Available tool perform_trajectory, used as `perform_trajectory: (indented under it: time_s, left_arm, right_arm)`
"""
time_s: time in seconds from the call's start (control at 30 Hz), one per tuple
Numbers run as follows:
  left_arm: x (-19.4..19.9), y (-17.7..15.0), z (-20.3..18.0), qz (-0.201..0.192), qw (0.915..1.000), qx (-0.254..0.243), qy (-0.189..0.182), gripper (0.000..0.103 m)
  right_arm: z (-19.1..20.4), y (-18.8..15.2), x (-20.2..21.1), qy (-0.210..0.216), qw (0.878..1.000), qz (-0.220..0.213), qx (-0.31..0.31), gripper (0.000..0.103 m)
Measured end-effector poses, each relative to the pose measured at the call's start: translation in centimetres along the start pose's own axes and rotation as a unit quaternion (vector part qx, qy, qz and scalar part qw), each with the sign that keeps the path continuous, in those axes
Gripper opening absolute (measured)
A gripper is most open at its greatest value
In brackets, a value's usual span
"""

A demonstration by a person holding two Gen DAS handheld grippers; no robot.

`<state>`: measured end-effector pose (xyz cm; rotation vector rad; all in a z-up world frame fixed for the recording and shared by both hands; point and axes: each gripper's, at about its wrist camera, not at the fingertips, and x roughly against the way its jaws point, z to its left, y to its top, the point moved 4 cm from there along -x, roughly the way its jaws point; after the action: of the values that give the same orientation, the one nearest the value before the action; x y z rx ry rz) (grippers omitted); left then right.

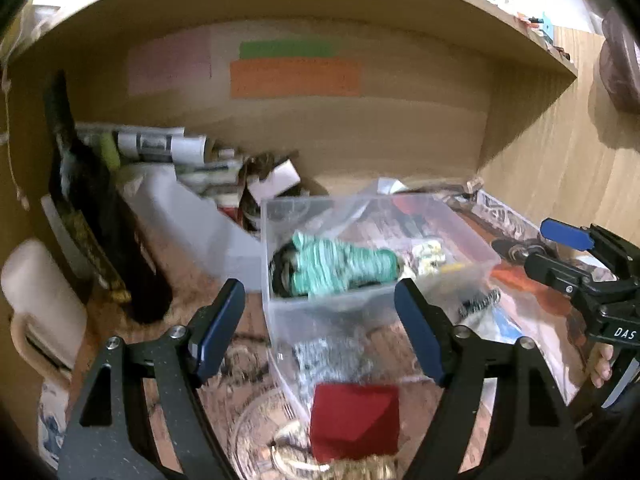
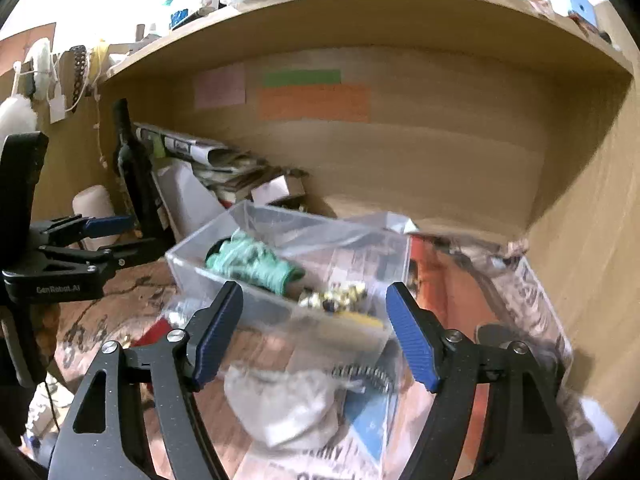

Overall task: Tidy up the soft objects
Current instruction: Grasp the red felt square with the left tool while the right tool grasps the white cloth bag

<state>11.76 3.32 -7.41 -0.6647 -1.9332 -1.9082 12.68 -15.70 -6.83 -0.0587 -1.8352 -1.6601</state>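
Observation:
A clear plastic box (image 1: 280,216) stands on the desk under a wooden shelf; it also shows in the right wrist view (image 2: 188,252). Inside lie a green knitted soft item (image 1: 340,266) (image 2: 252,262) and a small yellow-white soft item (image 1: 430,256) (image 2: 340,296). My left gripper (image 1: 320,328) is open and empty, just in front of the box. My right gripper (image 2: 314,332) is open and empty, near the box's front right. A grey-white soft cloth (image 2: 288,404) lies below the right gripper. A red soft object (image 1: 354,420) lies in front of the left gripper.
A dark bottle (image 1: 100,208), rolled papers (image 1: 160,146) and a white container (image 1: 192,216) crowd the back left. A white mug (image 1: 40,304) stands at the left. A metal spring (image 2: 366,374) lies by the cloth. Printed plastic bags (image 2: 532,304) cover the right.

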Motion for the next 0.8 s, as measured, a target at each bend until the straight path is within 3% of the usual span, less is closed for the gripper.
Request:
perform_trajectory:
  time_s: [0.47, 0.63, 0.73, 0.8]
  left_arm:
    - [-2.4, -8.5, -0.1, 0.099, 0.9942, 0.04, -0.017, 0.077]
    - [-2.6, -10.6, -0.1, 0.116, 0.9919, 0.047, -0.016, 0.077]
    - [-2.3, -11.1, -0.4, 0.112, 0.9928, 0.041, -0.007, 0.072]
    - [-2.1, -11.1, -0.4, 0.112, 0.9929, 0.036, -0.012, 0.061]
  right_arm:
    - [-0.1, -6.9, -1.9, 0.017, 0.995, 0.09, -0.049, 0.072]
    - [-0.1, -8.3, -2.7, 0.025, 0.992, 0.112, -0.06, 0.071]
    - [-0.1, -8.6, -3.4, 0.029, 0.99, 0.118, -0.066, 0.071]
    - [-0.1, -8.7, -3.7, 0.03, 0.99, 0.122, -0.069, 0.071]
